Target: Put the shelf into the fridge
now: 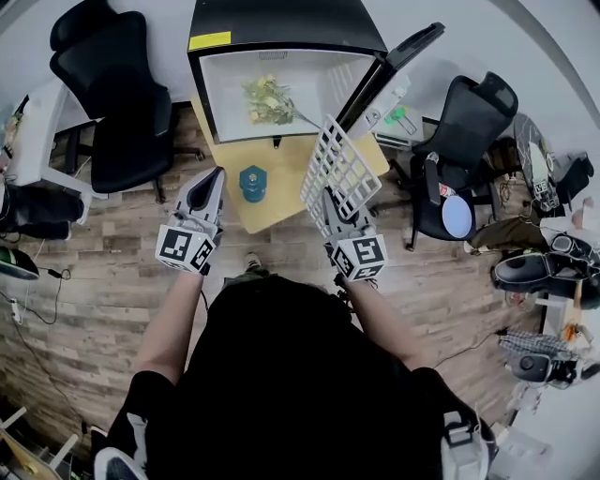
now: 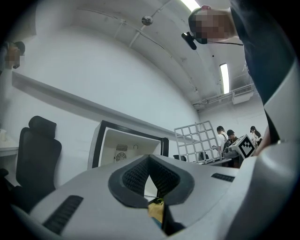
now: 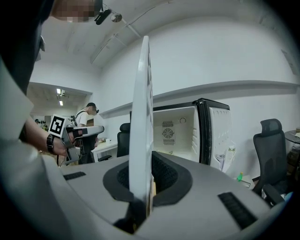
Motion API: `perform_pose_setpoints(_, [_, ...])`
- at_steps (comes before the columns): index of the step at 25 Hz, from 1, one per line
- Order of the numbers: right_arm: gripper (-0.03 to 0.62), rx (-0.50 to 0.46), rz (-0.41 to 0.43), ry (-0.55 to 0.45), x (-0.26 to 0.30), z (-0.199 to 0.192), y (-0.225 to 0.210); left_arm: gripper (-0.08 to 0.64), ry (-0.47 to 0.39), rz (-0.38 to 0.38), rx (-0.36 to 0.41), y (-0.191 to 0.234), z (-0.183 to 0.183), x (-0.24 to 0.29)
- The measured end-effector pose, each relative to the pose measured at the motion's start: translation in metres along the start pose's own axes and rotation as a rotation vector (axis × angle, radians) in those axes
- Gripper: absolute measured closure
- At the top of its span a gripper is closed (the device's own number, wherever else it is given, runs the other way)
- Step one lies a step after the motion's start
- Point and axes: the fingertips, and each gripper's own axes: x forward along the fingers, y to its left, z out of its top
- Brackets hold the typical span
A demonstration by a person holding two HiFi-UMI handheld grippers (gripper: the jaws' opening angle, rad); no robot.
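Outside the black fridge (image 1: 281, 23), right gripper (image 1: 328, 199) clamped the white wire-grid shelf (image 1: 339, 164); insertion was still to do. Left gripper (image 1: 217, 175) had jaws pressed together, empty.

Both bare forearms reach forward from the torso, one gripper held in each hand. The left gripper (image 1: 216, 178) points ahead and slightly inward, its jaws pressed together with nothing between them. The right gripper (image 1: 330, 199) is held beside it, well apart, its jaws clamped on the lower edge of the white shelf (image 1: 337, 161), which rises tilted above them
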Motion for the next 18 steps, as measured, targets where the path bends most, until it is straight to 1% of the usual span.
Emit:
perform_pose_setpoints(3, [0.551,0.015,-0.019,0.001,0.012,-0.002,0.001,0.541,0.013,-0.018,-0.012,0.013,-0.007,0.006])
perform_pose_setpoints(7, [0.551,0.037,-0.044,-0.009,0.028,0.006,-0.007,0.540,0.009,-0.044,-0.018,0.026,-0.007,0.022])
perform_pose_setpoints(13, [0.551,0.095,-0.057,-0.034,0.048,0.017,-0.019,0.541,0.016,-0.051,-0.034,0.036,-0.008,0.034])
perform_pose_setpoints(18, [0.551,0.200,-0.051,-0.078,0.067,0.026,-0.026,0.541,0.026,-0.044,-0.027,0.040,-0.010,0.036])
